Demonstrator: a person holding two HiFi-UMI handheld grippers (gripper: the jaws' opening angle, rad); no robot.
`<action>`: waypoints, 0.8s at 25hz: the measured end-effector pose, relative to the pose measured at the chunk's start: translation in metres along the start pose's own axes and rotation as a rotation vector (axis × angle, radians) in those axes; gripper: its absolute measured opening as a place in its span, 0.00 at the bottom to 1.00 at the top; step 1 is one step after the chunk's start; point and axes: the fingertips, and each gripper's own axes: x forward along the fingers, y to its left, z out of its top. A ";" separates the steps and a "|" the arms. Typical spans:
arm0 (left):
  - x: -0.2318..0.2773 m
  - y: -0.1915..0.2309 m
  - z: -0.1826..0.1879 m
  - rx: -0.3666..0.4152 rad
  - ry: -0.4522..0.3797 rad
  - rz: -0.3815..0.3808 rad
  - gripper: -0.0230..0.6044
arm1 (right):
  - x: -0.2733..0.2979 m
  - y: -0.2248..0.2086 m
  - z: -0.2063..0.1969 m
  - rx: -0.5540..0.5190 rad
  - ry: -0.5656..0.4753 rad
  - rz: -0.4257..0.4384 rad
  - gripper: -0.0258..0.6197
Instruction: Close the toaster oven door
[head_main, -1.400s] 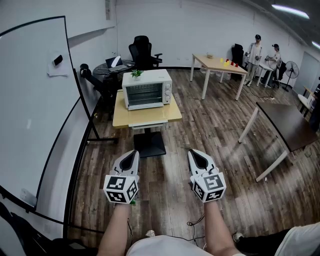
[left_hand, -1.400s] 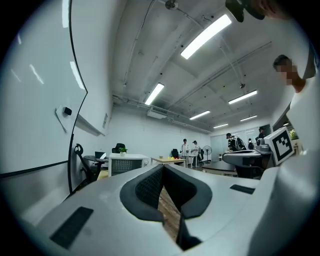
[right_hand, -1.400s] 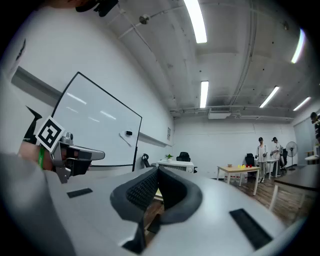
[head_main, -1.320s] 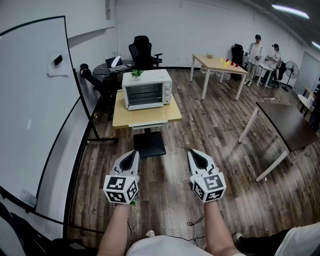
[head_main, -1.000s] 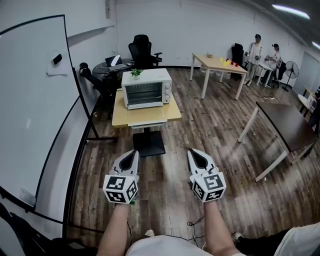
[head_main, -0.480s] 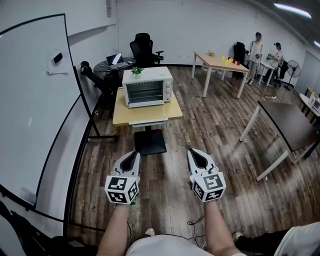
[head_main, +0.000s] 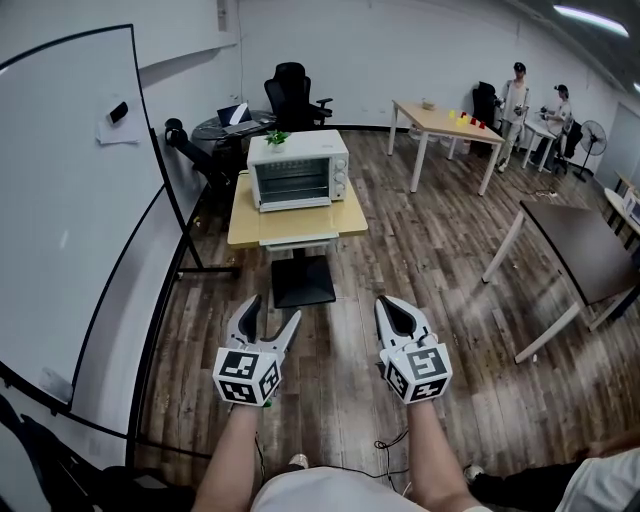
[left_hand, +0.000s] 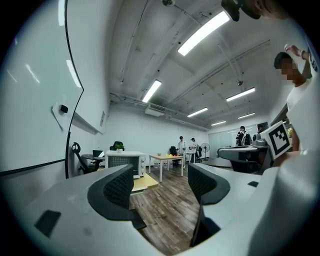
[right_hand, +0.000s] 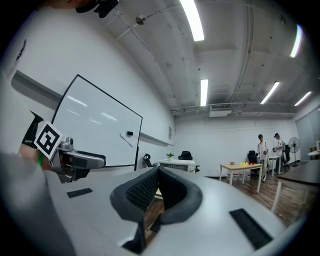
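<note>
Open wooden floor (head_main: 340, 290) ahead to the small table (head_main: 245, 220) — whiteboard (head_main: 70, 200) close left

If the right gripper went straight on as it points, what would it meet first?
Nothing nearby: the right gripper has open floor ahead. Farther on, probably the toaster oven, though depth is unclear.

Head view looks steeply down; both gripper views face level; all three share the far-off white toaster oven (head_main: 298, 170).

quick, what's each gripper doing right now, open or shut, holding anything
Left gripper: open, jaws have just been opening, nothing between them.
Right gripper: shut, empty.
</note>
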 end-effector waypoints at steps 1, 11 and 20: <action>0.001 0.000 0.000 -0.001 0.001 0.003 0.54 | 0.000 -0.001 0.000 0.001 0.000 0.001 0.04; 0.020 -0.014 0.000 0.012 0.001 0.035 0.54 | 0.002 -0.021 -0.005 0.005 -0.010 0.020 0.04; 0.072 0.005 -0.009 0.009 -0.010 0.052 0.54 | 0.036 -0.055 -0.020 0.009 -0.006 0.024 0.04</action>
